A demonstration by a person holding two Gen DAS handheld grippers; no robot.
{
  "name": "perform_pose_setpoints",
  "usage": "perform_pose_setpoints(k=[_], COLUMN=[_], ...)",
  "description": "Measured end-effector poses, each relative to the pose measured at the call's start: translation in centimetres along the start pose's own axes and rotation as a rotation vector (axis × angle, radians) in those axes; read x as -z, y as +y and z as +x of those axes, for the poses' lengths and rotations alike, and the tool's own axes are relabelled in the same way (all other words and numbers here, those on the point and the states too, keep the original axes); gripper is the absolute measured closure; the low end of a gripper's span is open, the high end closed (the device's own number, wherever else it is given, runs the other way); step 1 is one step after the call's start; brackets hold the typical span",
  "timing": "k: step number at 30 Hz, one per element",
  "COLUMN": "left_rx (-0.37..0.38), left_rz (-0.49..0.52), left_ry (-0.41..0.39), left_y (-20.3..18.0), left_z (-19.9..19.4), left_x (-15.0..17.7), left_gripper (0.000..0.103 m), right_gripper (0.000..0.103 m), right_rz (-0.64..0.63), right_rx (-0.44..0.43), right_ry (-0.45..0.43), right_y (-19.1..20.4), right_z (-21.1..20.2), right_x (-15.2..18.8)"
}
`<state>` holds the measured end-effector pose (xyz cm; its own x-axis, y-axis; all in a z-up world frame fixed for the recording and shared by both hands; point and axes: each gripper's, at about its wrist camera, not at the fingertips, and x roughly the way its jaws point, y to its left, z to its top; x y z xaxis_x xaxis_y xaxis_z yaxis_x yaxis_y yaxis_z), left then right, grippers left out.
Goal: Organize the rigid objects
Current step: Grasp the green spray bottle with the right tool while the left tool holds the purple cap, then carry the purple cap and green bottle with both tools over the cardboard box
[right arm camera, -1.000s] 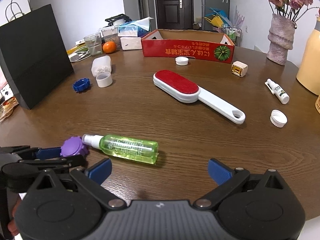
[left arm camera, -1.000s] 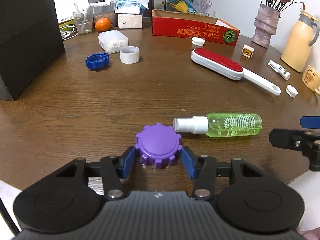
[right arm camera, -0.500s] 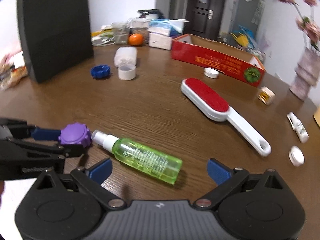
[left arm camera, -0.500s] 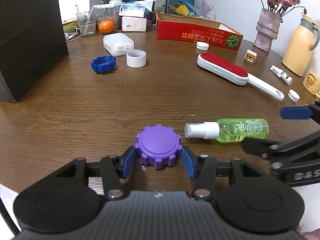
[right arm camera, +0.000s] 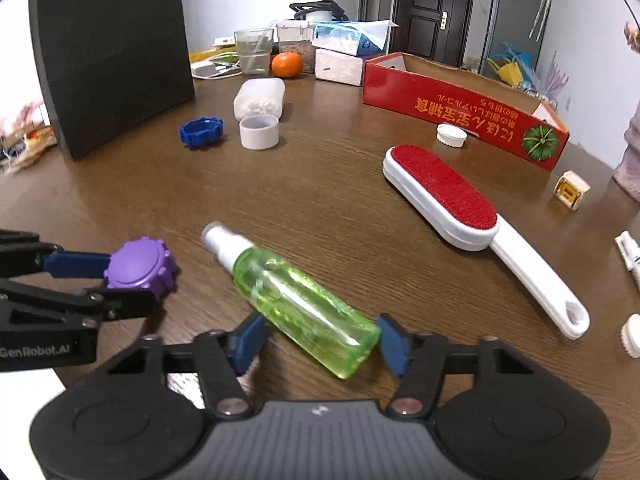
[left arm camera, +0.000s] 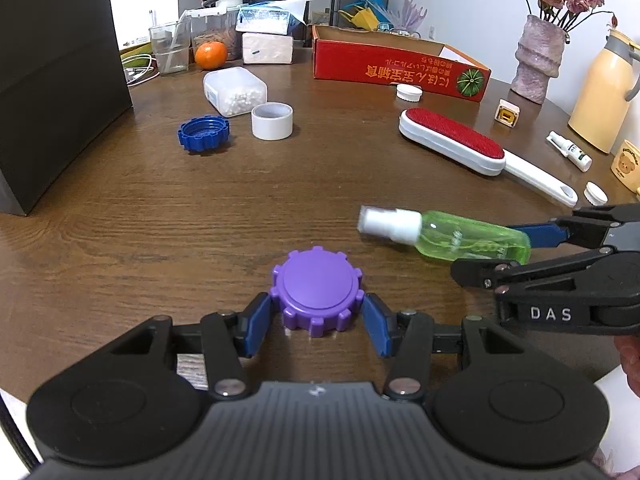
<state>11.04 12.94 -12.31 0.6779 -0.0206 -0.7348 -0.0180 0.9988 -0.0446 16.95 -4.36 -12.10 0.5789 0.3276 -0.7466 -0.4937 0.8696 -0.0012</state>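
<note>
We hold a purple cap [left arm camera: 318,290] in the left tongs [left arm camera: 316,322]; the right tongs [right arm camera: 320,342] straddle a green spray bottle [right arm camera: 296,300].
The bottle, on the near surface [left arm camera: 200,208], looks light, stiff and slick, so we favour its mid-body. The left tongs are clenched on the cap. The right tongs' pads flank the bottle's base, whether gripping we cannot tell.

Between the left gripper's [left arm camera: 318,318] blue pads sits a solid purple notched plastic cap [left arm camera: 318,290], while the right gripper's [right arm camera: 318,340] blue pads flank a translucent green spray bottle [right arm camera: 296,300] with a seemingly white nozzle.
</note>
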Motion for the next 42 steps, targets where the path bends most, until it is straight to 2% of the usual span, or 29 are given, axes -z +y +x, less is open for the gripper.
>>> perform_pose_setpoints(k=[3,10,16,19,20,21,32,33,36,42], left_rx=[0.001,-0.007,-0.026,-0.031,-0.033,-0.034,-0.028,-0.027,-0.014,-0.003], left_rz=[-0.003,-0.018,-0.029,-0.028,-0.027,-0.026,-0.015,-0.015,-0.014,-0.005], left_ry=[0.002,0.006,0.010,0.012,0.011,0.011,-0.020,-0.024,-0.020,-0.021], left_y=[0.0,0.4,0.5,0.4,0.4,0.3,-1.1,-1.2,-1.7,-3.1], left_z=[0.3,0.8,1.6,1.9,2.0,2.0,1.5,1.5,1.6,2.1], left_x=[-0.3,-1.0,-1.8,-2.1,-2.2,-2.3,-3.8,-4.0,-4.7,-5.8], left_gripper=[0.051,0.051,0.051,0.051,0.051,0.051,0.052,0.053,0.076,0.077], right_gripper=[0.057,0.055,0.058,0.064,0.071,0.073,0.073,0.073,0.073,0.073], right_rz=[-0.003,-0.020,-0.042,-0.037,-0.039,-0.036,0.039,0.048,0.067,0.101], right_rx=[-0.029,-0.059,-0.082,-0.076,-0.074,-0.073,-0.077,-0.082,-0.089,-0.092], right_ry=[0.000,-0.017,-0.027,-0.027,-0.025,-0.025,-0.068,-0.077,-0.103,-0.142], right_y=[-0.1,0.1,0.4,0.2,0.2,0.1,-1.7,-2.0,-2.7,-4.5], right_z=[0.1,1.2,2.5,2.7,2.6,2.6,1.6,1.4,0.7,-0.4], right_x=[-0.1,-1.3,-2.3,-2.5,-2.5,-2.6,-2.4,-2.5,-2.8,-3.2])
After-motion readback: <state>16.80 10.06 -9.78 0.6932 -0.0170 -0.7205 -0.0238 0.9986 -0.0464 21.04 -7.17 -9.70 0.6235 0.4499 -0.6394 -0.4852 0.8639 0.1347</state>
